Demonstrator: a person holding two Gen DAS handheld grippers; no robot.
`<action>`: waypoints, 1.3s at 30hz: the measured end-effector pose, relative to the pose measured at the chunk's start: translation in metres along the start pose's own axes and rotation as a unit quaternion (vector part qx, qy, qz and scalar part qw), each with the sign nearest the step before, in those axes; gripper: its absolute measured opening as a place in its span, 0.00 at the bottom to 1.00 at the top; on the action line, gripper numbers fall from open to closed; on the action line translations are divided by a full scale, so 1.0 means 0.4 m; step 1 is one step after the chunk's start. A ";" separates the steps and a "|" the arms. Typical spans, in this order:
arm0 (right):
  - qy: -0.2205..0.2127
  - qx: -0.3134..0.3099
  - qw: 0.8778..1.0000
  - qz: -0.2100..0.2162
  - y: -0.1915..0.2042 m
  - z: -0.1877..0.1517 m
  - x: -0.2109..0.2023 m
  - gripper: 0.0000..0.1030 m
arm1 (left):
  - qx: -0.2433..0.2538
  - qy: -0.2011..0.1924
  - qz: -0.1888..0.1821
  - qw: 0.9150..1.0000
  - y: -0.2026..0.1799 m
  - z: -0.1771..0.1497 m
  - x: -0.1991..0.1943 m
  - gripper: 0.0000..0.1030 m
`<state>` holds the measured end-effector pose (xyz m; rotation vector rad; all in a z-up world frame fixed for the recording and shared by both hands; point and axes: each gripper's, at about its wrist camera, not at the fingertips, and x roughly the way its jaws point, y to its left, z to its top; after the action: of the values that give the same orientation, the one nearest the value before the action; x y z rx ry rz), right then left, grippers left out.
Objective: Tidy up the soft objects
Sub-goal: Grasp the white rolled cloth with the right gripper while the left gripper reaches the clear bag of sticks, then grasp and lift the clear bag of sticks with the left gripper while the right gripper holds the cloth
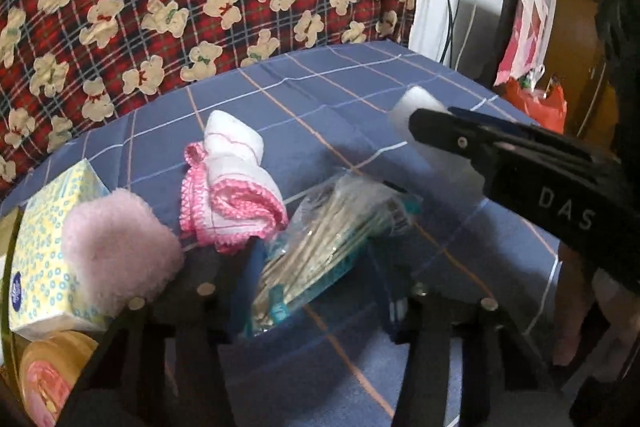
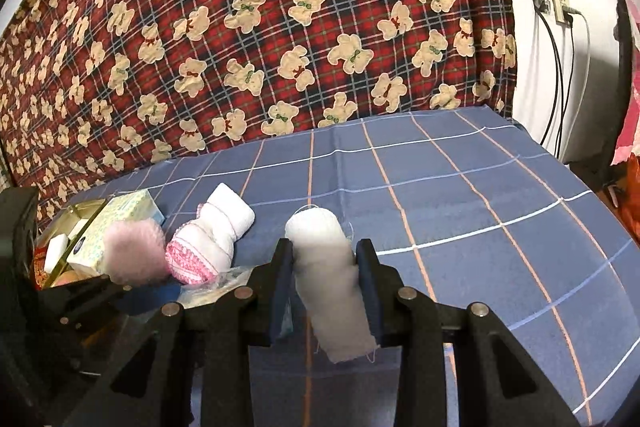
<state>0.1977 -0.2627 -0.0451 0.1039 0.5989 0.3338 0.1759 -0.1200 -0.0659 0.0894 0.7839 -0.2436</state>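
In the left wrist view my left gripper (image 1: 316, 291) points down at a clear bag of cotton swabs (image 1: 320, 239) on the blue checked sheet (image 1: 332, 91). The bag fills the gap and both pads rest against it. A fluffy pink puff (image 1: 116, 251) lies just over the left finger, leaning on a yellow tissue box (image 1: 44, 247). Behind the bag is a rolled white towel with a pink edge (image 1: 232, 183). My right gripper (image 2: 324, 255) is shut on a white cloth roll (image 2: 320, 231), held above the sheet. That roll (image 1: 416, 103) shows at the right.
A gold-rimmed container (image 2: 76, 209) at the far left holds a white block (image 2: 56, 251) and other items. A red plaid blanket with bears (image 2: 260, 27) rises behind the bed. Wall sockets with cables (image 2: 556, 11) and an orange bag (image 1: 536, 103) are on the right.
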 end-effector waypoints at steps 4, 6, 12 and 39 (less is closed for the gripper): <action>-0.007 0.004 1.000 -0.011 0.004 0.001 -0.002 0.34 | -0.028 -0.006 -0.031 0.999 0.032 -0.002 -0.008 0.29; -0.009 0.008 1.000 -0.011 0.004 0.002 -0.002 0.34 | -0.042 -0.007 -0.048 0.998 0.047 -0.003 -0.008 0.26; -0.004 0.032 0.999 0.002 -0.016 0.004 0.005 0.34 | -0.052 -0.006 -0.055 0.997 0.054 -0.002 -0.009 0.24; -0.075 0.063 0.995 0.019 -0.011 0.011 -0.036 0.34 | -0.076 -0.086 -0.029 0.993 0.103 -0.011 -0.112 0.19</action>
<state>0.1903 -0.2716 -0.0347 0.2594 0.4691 0.3211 0.1526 -0.0711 -0.0375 -0.0972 0.6325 -0.2420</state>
